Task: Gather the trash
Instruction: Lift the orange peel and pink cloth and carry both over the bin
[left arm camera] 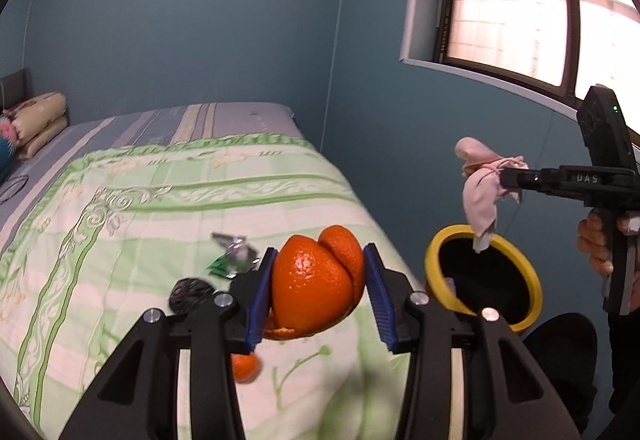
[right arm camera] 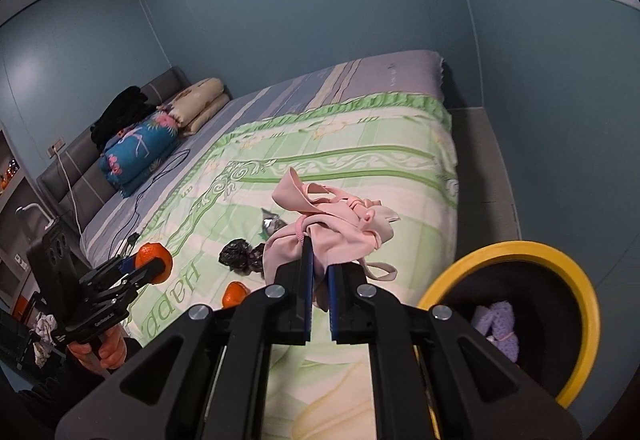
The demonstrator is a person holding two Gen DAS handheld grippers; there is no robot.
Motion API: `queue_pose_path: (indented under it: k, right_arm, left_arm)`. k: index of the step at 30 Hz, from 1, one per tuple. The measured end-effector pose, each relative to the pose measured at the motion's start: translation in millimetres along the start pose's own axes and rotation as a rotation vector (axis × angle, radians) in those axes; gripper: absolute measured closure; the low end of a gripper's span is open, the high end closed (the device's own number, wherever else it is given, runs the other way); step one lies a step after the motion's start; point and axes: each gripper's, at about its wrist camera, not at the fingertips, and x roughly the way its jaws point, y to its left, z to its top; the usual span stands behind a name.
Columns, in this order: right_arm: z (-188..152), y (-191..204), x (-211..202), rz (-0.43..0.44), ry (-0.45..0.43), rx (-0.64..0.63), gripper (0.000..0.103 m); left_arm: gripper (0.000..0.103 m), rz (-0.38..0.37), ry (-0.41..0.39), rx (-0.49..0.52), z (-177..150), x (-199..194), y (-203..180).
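So the left gripper was clamped on a big piece of orange peel, blue pads pressed against both sides of it, holding it up above the bed near the edge closest to the bin. The right gripper was squeezed tight on a pink rag, a bunched-up cloth with a knotted bit and a loop dangling off it. From the left camera you could see that rag hanging with its lowest tip right at the rim of the yellow bin, so it was basically over the opening. The bin sat on the floor just beside the bed's side edge, black inside, and there was already something pale purple down in it.

Still lying on the green-and-white quilt: a small orange peel scrap near the edge closest to the cameras, a crumpled black wrapper a bit further in, and a silvery foil wrapper with green bits beyond that, toward the middle. All three were close together but I couldn't tell if any were touching.

Up at the head of the bed there was a cream pillow, a blue flowery one, and a black cable trailing across the sheet. A hand was wrapped round the right gripper's handle.
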Motion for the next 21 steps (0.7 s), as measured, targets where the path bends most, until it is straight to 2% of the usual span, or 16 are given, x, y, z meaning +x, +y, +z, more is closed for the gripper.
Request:
queue_pose_path:
  k: [11,21]
  right_arm:
    - [0,-43,-36,-0.070,-0.048,0.055,0.098]
    - [-7,-83,-56,-0.131,-0.068,0.097,0.098]
  left_arm:
    - [0.062,-0.081,-0.003,0.070,23,13,-60]
    - [0.062,-0.170,0.008,0.105,38,42,-101]
